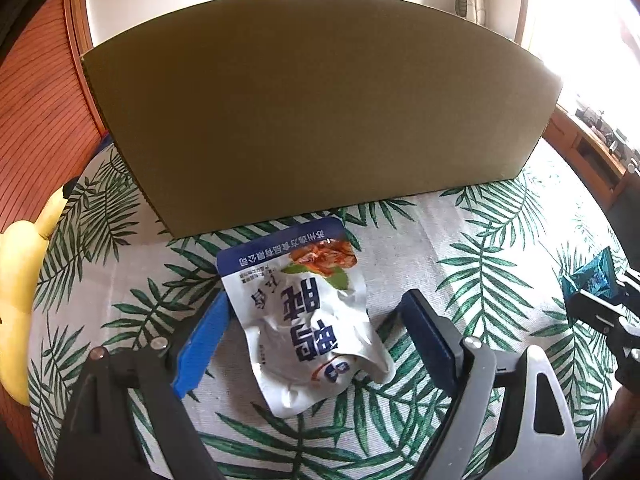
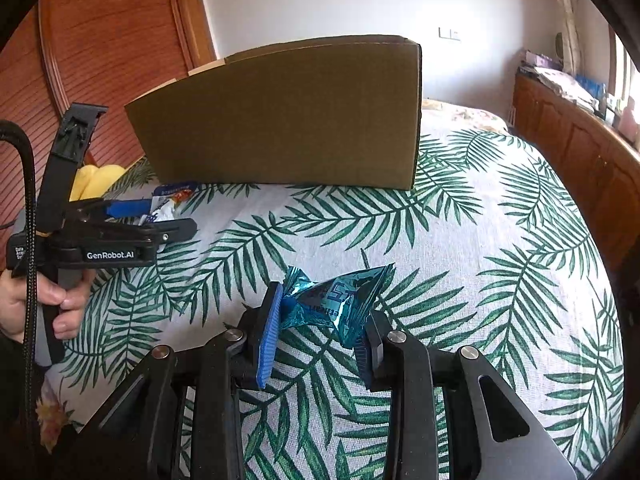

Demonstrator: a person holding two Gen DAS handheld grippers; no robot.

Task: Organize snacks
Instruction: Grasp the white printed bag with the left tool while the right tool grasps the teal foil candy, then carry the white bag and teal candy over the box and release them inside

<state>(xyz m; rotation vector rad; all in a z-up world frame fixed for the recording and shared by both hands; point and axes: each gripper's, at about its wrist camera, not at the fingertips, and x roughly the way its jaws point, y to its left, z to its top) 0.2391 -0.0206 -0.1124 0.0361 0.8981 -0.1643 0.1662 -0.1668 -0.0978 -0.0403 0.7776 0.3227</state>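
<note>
Your right gripper (image 2: 318, 330) is pinching a teal snack packet (image 2: 336, 300); your left gripper (image 1: 316, 324) is gaping wide around a white snack pouch (image 1: 308, 320) near the cardboard box (image 1: 320, 108).

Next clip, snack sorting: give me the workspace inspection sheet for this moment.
Surface: palm-leaf tablecloth, lying flat.
Job's things: white snack pouch lies crumpled on the cloth in front of the cardboard box; teal snack packet is held off the cloth. The box's inside is not visible.
Clutter: yellow plush toy at the cloth's left edge.
Grippers: left gripper open, fingers either side of the white pouch; right gripper shut on the teal packet.
Cables: black braided cable beside the left gripper's handle, where a hand grips it.
Surroundings: wooden door, wooden cabinet, white wall.
</note>
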